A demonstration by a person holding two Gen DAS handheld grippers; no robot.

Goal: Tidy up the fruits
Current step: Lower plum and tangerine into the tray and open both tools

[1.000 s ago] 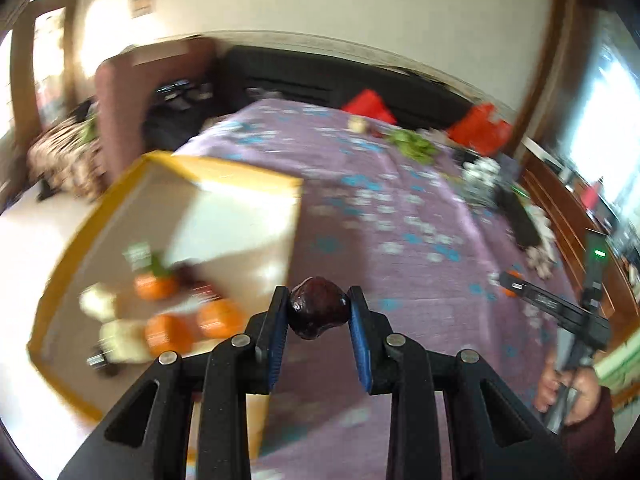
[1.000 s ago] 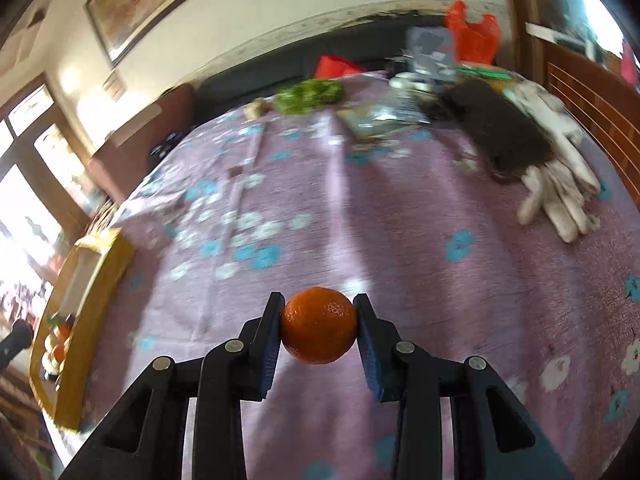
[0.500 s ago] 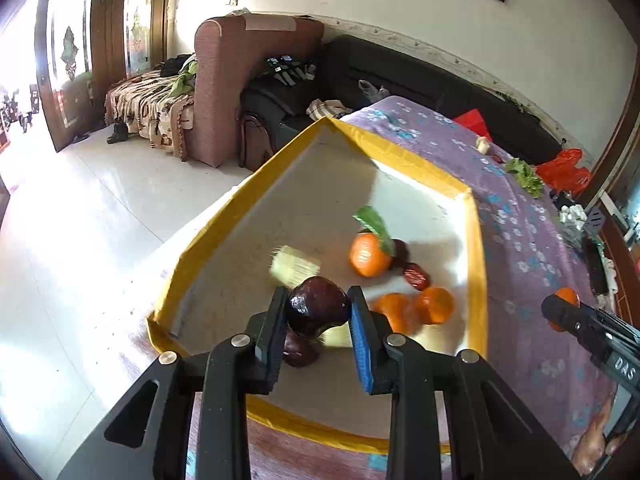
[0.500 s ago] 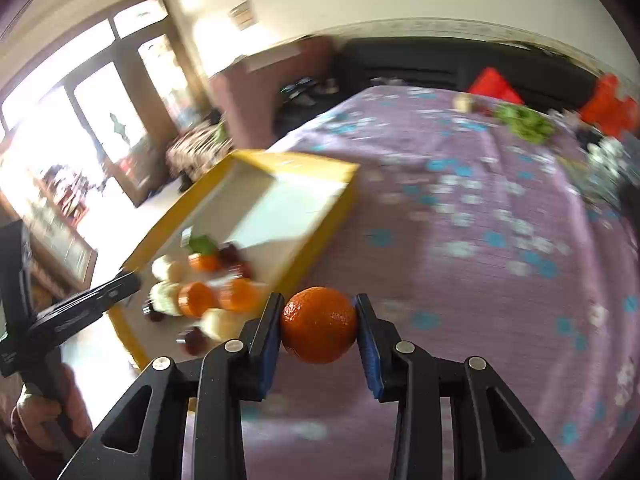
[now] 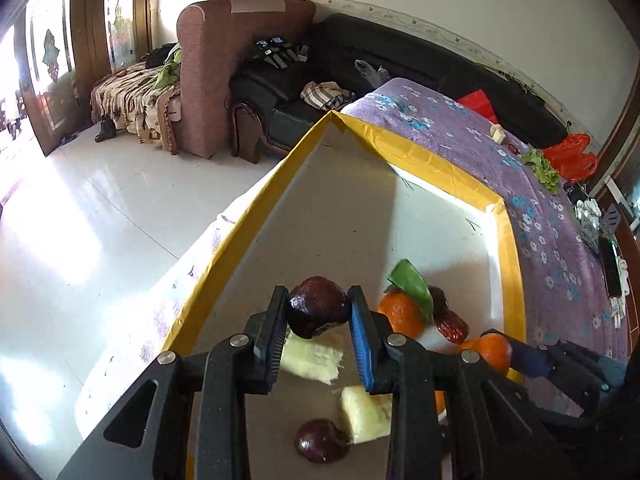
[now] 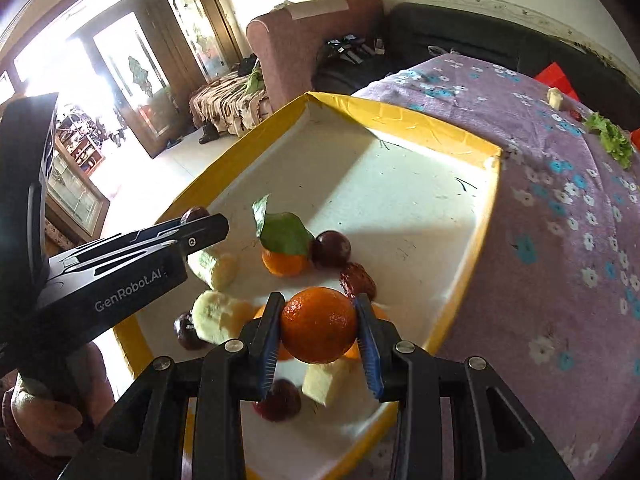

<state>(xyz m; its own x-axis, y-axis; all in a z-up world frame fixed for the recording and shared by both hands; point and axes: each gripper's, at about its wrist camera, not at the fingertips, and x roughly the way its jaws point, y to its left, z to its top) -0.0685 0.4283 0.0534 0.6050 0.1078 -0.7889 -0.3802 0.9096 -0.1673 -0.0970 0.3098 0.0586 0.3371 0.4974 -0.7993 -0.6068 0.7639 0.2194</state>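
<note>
both over the yellow-rimmed tray (image 5: 506, 248): left claw (image 5: 318, 314) clamps a dark glossy plum (image 5: 316, 312), right claw (image 6: 318, 330) a dimpled orange (image 6: 319, 330).

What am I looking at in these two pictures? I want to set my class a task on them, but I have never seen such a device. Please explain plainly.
There is no robot here. A person holds a hand tool in each hand, each with two black fingers that pinch like tongs. A wide-angle camera sits on each tool and looks along its fingers, which bends the room's edges.

One picture comes from the left gripper. It is shut on a dark plum.

The other comes from the right gripper, shut on an orange. The left tool shows at that picture's left side.

Both hang over a yellow-rimmed tray on a purple flowered cloth. In the tray lie a leafy orange, more plums, a red date and pale fruit pieces. Lettuce lies further along the cloth.
</note>
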